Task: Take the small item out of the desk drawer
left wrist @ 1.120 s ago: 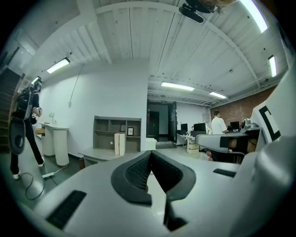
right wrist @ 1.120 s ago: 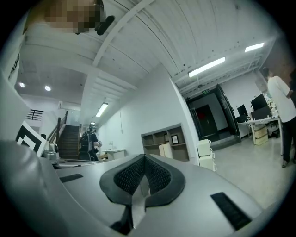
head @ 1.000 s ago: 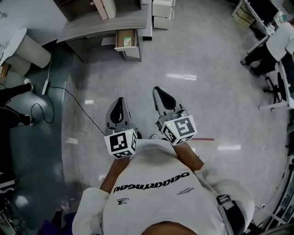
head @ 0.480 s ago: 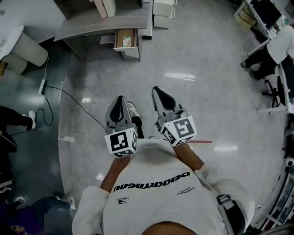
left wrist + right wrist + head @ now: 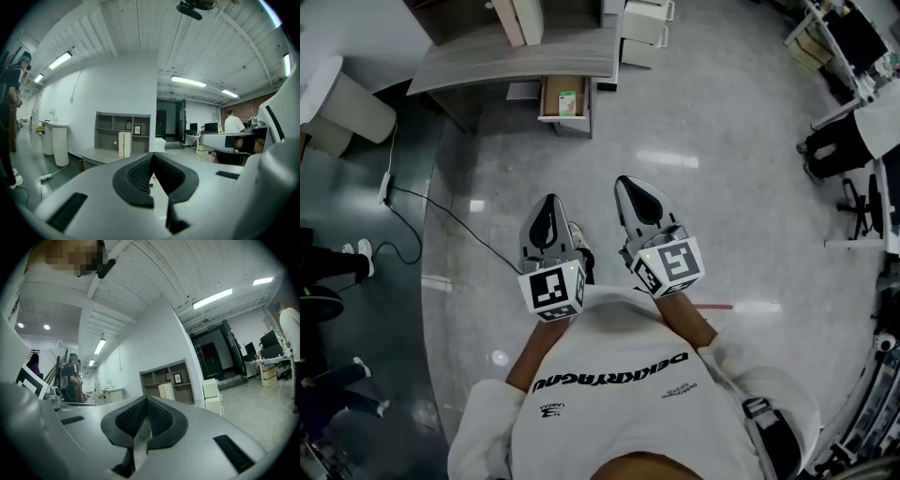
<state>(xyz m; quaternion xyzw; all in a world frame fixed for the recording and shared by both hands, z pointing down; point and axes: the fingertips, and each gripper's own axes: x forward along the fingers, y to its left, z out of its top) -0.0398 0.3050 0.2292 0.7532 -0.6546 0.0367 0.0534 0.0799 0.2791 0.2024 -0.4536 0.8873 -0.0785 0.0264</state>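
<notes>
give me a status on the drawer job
Left gripper and right gripper shut, empty. Small item in the open drawer, well ahead. Cable on floor at left.

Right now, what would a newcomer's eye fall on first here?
The left claw and right claw, both shut and empty, are held side by side before the person at the middle of the head view. Farther ahead, the drawer hangs open under the desk, with a small green item lying inside.

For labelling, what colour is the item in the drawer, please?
The item looks green; head view.
</notes>
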